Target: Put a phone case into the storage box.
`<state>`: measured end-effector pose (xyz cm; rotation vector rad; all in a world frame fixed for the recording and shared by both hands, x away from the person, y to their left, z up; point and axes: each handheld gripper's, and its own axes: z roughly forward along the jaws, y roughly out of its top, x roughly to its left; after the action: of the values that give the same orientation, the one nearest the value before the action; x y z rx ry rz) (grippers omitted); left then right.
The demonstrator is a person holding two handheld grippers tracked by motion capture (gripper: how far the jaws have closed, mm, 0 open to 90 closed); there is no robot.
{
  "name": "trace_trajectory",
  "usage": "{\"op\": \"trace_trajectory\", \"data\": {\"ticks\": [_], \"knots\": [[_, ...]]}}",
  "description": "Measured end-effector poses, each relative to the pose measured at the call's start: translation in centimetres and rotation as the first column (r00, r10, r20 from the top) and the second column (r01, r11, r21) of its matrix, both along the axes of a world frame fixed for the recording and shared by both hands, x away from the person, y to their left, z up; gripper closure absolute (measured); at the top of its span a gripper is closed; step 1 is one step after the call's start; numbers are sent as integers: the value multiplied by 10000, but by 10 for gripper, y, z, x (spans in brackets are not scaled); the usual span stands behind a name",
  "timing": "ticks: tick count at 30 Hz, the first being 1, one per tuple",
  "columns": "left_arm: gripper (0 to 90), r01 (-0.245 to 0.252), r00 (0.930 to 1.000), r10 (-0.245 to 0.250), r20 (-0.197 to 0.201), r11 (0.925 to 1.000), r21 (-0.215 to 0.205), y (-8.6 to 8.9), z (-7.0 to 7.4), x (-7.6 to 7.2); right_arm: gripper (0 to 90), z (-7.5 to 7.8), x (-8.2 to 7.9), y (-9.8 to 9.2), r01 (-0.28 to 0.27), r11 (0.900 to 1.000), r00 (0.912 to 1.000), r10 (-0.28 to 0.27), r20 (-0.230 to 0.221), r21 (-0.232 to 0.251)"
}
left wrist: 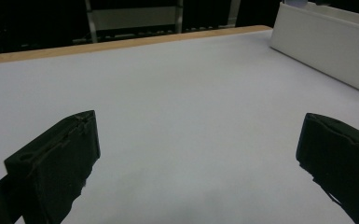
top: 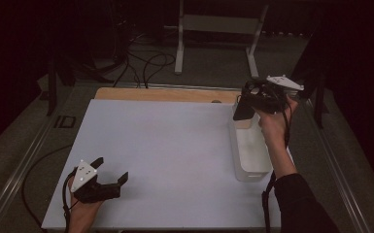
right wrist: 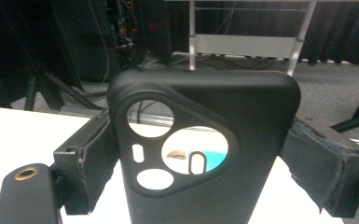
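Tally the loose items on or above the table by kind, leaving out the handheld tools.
Black phone case, held between the right tool's jaws: 1
White rectangular bin at the table's right edge: 1
Total: 2

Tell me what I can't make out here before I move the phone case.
- Phone case: lower part cut off by the right gripper view's bottom edge.
- White bin: far end covered by the right gripper in the high view; the contents are too washed out to tell.
- Left gripper: its body lies below the frame.
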<state>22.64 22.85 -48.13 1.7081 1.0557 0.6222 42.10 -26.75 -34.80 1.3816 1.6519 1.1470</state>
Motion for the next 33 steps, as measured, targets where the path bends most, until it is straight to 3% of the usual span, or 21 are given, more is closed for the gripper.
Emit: {"op": "trace_trajectory", "data": {"ticks": [11,33], "knots": [[0,-22,10000,22,-1,10000,-19,0,0,0,141,-12,9,-4,488,9984,9984,-496,-267,-283],[0,-38,10000,37,-13,9999,-137,3,0,-1,137,-56,33,0,968,9935,9869,-1036,-1237,-595]]}}
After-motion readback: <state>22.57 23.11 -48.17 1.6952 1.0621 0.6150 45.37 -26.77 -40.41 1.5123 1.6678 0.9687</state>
